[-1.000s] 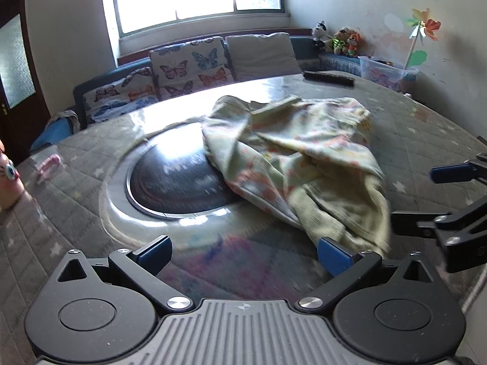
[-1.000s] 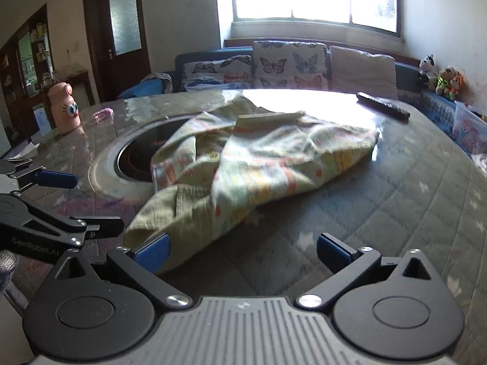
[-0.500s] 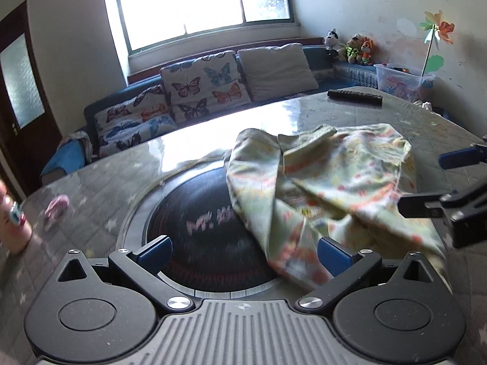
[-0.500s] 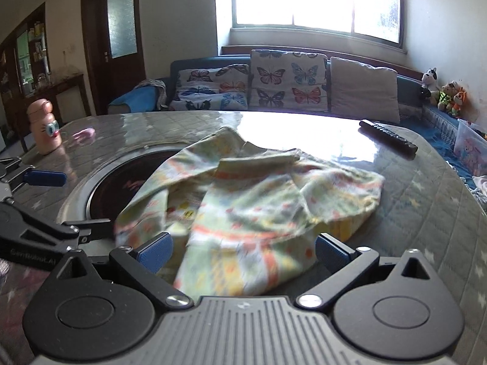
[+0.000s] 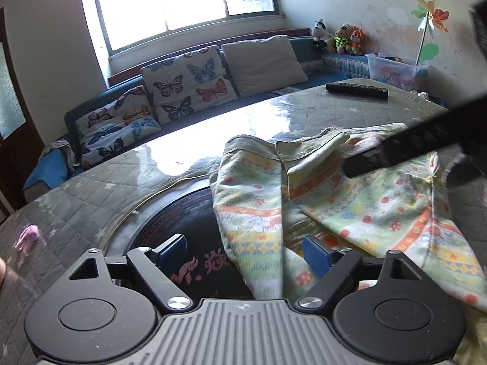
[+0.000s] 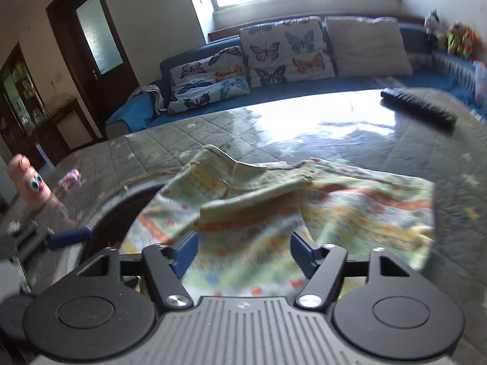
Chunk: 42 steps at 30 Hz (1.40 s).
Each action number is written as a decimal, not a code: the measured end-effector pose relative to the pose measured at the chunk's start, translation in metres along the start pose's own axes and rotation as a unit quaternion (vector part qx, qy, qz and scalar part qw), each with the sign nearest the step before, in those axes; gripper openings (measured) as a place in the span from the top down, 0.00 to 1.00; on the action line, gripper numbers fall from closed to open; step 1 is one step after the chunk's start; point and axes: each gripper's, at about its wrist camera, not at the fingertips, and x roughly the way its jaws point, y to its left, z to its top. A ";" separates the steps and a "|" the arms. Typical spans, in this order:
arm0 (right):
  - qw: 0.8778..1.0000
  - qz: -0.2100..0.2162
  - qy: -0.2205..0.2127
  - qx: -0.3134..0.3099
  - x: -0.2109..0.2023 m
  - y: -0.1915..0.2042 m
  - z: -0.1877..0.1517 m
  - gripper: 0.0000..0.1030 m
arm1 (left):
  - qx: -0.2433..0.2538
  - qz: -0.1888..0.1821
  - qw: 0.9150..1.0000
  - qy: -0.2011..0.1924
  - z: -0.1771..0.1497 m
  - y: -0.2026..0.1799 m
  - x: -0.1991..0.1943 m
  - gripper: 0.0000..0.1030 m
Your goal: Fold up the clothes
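Note:
A pale green garment with orange stripes and small prints lies crumpled on the quilted table, partly over the dark round inset. My left gripper is open and low over the garment's near left edge, with cloth lying between its blue pads. One finger of the right gripper crosses above the cloth at the right. In the right wrist view the garment spreads ahead, and my right gripper is open above its near edge. The left gripper's blue pad shows at the left.
A black remote control lies at the table's far right. A small pink item and a pink toy figure are at the left. Behind the table runs a blue sofa with butterfly cushions.
Both grippers have moved forward and down onto the garment's near edge, and the cloth now fills the space between their fingers. Both pairs of jaws have narrowed somewhat.

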 end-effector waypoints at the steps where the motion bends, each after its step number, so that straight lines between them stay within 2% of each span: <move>1: 1.000 0.008 0.003 0.010 0.007 -0.001 0.004 0.38 | 0.002 -0.002 1.000 0.000 0.001 0.001 0.003 0.18; 6: 0.996 0.043 0.023 0.072 0.040 -0.013 0.022 0.46 | 0.012 -0.015 1.000 -0.001 0.007 0.002 0.016 0.24; 8: 0.991 0.051 0.032 0.119 0.054 -0.023 0.026 0.49 | 0.016 -0.019 1.000 -0.002 0.008 0.003 0.020 0.25; 11: 0.983 0.055 0.040 0.169 0.068 -0.034 0.028 0.65 | 0.022 -0.028 0.999 0.001 0.009 0.003 0.026 0.35; 13: 0.979 0.053 0.042 0.193 0.073 -0.041 0.028 0.83 | 0.026 -0.033 0.999 0.005 0.008 0.003 0.030 0.42; 14: 0.979 0.051 0.042 0.191 0.072 -0.042 0.027 0.87 | 0.027 -0.035 0.999 0.007 0.008 0.002 0.032 0.46; 15: 0.980 0.048 0.041 0.189 0.071 -0.043 0.026 0.95 | 0.028 -0.035 0.999 0.009 0.007 0.002 0.034 0.49; 17: 0.981 0.045 0.038 0.183 0.065 -0.045 0.025 0.96 | 0.029 -0.037 0.999 0.011 0.006 0.002 0.036 0.51; 20: 0.985 0.043 0.022 0.167 0.044 -0.049 0.023 0.97 | 0.035 -0.037 0.999 0.009 0.004 0.000 0.036 0.61; 22: 0.986 0.048 0.006 0.158 0.022 -0.052 0.024 0.97 | 0.043 -0.029 0.999 0.004 0.004 -0.003 0.035 0.65; 24: 0.988 0.049 -0.013 0.146 0.000 -0.054 0.024 0.97 | 0.042 -0.027 0.999 0.003 0.003 -0.003 0.035 0.76; 28: 0.989 0.045 -0.045 0.130 -0.045 -0.062 0.019 0.97 | 0.034 -0.018 0.999 -0.003 0.002 -0.001 0.031 0.85; 36: 0.990 -0.037 -0.101 0.089 -0.138 -0.093 -0.017 0.97 | 0.006 0.004 1.000 -0.027 0.000 0.014 0.000 0.90; 42: 0.983 -0.105 -0.110 0.100 -0.185 -0.122 -0.054 0.97 | -0.018 0.022 0.999 -0.042 -0.014 0.027 -0.035 0.92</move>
